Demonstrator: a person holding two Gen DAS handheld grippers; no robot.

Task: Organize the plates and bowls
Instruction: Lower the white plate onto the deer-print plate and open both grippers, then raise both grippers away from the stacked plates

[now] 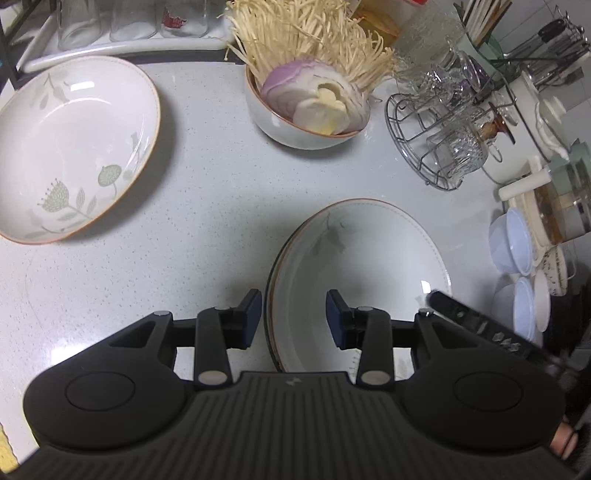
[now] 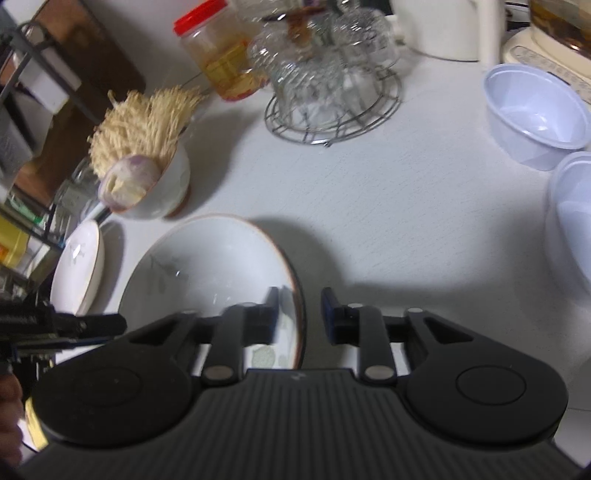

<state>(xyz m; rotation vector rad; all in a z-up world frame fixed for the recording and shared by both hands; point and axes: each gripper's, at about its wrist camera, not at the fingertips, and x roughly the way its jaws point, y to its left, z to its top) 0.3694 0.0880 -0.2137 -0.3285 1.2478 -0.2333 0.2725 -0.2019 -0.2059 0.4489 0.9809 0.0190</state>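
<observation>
A stack of white shallow plates (image 1: 362, 251) with brown rims lies on the white counter in the left wrist view. My left gripper (image 1: 293, 317) is open and straddles the stack's near left rim without the pads pressing on it. In the right wrist view my right gripper (image 2: 300, 314) is open too, with the right rim of the same stack of plates (image 2: 207, 266) between its fingers. A larger floral plate (image 1: 74, 147) sits alone at the left, also seen as the floral plate (image 2: 79, 266). A bowl (image 1: 306, 122) holds onion and enoki mushrooms.
A wire rack of glass cups (image 1: 443, 140) stands behind the stack. White plastic bowls (image 2: 535, 114) sit at the right near a kettle and an appliance. A red-lidded jar (image 2: 218, 55) and a tray of glasses (image 1: 110, 29) line the back. A dark shelf frame borders the left.
</observation>
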